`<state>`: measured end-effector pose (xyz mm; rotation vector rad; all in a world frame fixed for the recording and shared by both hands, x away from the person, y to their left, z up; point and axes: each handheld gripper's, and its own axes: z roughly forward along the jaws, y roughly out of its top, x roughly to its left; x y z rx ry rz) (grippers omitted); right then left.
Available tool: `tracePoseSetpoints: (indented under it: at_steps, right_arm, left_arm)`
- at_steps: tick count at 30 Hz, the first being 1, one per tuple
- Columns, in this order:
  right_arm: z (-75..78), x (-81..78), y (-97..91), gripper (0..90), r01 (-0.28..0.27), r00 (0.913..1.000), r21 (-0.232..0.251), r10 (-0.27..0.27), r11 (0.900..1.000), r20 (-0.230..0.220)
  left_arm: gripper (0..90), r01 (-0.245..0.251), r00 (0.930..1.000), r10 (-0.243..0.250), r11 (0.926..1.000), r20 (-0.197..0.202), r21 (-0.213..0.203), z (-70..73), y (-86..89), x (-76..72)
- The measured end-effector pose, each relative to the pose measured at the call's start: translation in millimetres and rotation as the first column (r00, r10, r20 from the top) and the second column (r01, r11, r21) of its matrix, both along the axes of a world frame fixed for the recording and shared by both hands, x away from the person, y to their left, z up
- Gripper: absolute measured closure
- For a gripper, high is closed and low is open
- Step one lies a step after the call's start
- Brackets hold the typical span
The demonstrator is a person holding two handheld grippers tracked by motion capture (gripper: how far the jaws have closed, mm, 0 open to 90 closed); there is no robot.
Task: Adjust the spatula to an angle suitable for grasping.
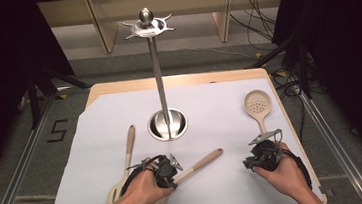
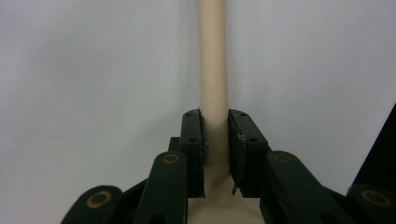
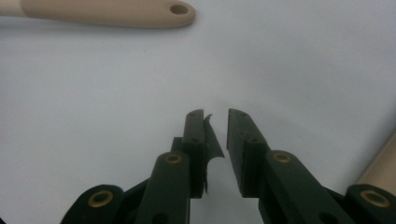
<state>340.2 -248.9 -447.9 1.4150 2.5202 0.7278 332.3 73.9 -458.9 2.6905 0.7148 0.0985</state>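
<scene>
A cream-handled spatula [image 1: 202, 161] lies slanted on the white sheet, its head under the person's left hand. My left gripper [image 1: 171, 176] is shut on its handle [image 2: 213, 70], with a pad pressed on each side. My right gripper [image 1: 255, 160] rests on the sheet at the right, its jaws a narrow gap apart with nothing between them [image 3: 216, 114]. The spatula's handle end with its hole [image 3: 140, 11] lies ahead of the right gripper. A beige slotted spoon [image 1: 258, 107] lies just beyond the right gripper.
A tall metal utensil stand [image 1: 157, 74] with hooks at its top rises from a round base [image 1: 168, 126] at the table's middle. A wooden spatula [image 1: 128, 157] lies left of my left hand. The table's right edge [image 1: 292, 131] is close to the right hand.
</scene>
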Motion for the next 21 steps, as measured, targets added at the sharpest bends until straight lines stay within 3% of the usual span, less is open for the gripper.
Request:
tracePoseSetpoints:
  at_steps: [6,7,16,17,19,20,21]
  right_arm:
    - [-0.3,-0.2,1.1,78.1,0.002,1.0,0.002,-0.002,1.0,-0.005]
    - [-0.2,-0.3,1.2,78.1,0.0,1.0,0.002,0.0,1.0,-0.006]
    - [-1.0,-0.3,1.2,77.5,0.005,0.9999,0.006,-0.005,1.0,-0.012]
    - [-0.8,-0.4,1.0,77.4,0.002,0.9999,0.005,-0.002,1.0,-0.012]
    - [-0.8,-0.8,1.0,77.4,0.011,0.9999,0.006,-0.011,0.9999,-0.013]
    - [-0.8,-0.8,1.0,77.4,0.011,0.9999,0.006,-0.011,0.9999,-0.013]
    - [-1.1,0.2,-0.4,77.4,0.006,1.0,-0.009,-0.006,0.9999,-0.005]
  left_arm:
    - [75.3,0.011,0.9999,-0.011,0.9998,-0.013,0.016,-1.8,0.4,0.1]
    - [75.2,0.03,0.9995,-0.029,0.9989,-0.015,0.036,-1.2,-2.2,1.7]
    - [71.1,0.035,0.9994,-0.034,0.9988,-0.009,0.033,-1.4,-14.1,9.8]
    - [71.3,0.068,0.9977,-0.067,0.9959,-0.012,0.059,-1.1,-16.8,13.0]
    - [72.2,0.052,0.9986,-0.052,0.9976,-0.009,0.044,-1.4,-18.9,12.4]
    - [72.2,0.074,0.9972,-0.074,0.9952,-0.008,0.064,-0.7,-19.8,14.1]
    - [72.7,0.058,0.9983,-0.057,0.9968,-0.012,0.054,-1.6,-21.5,13.3]
